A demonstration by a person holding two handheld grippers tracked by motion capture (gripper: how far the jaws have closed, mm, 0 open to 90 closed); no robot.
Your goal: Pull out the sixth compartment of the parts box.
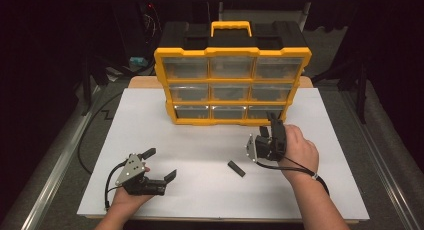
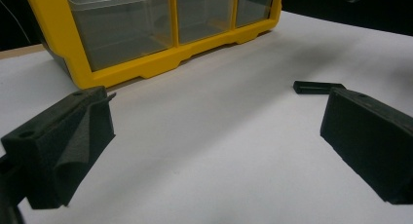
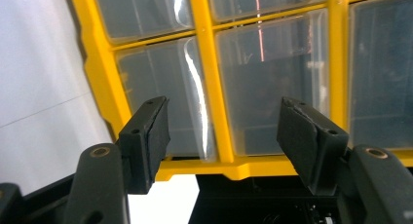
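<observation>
A yellow organizer case (image 1: 232, 85) with clear drawers stands upright at the far side of the white table (image 1: 150, 120), its black back and yellow handle rising behind it. The person's right gripper (image 1: 267, 124) is held up close in front of the case's lower right corner, tilted so its jaws point at the drawers; in the right gripper view the jaws stand partly apart with nothing between them, framing the yellow divider (image 3: 214, 87) between two clear drawers (image 3: 165, 97) without touching the case. The right hand (image 1: 299, 150) wraps the gripper body from behind, a cable trailing off the wrist. A small black block (image 1: 236, 168) lies flat on the table, near that hand and to its left, well in front of the case and touched by nothing. The left gripper (image 1: 161, 164) rests low near the front left of the table, held by the left hand (image 1: 131, 192), its jaws spread wide and empty. In the left gripper view the small black block (image 2: 319, 87) lies on the sheet beyond the jaw on that view's right, and the case's bottom row of drawers sits farther off.
</observation>
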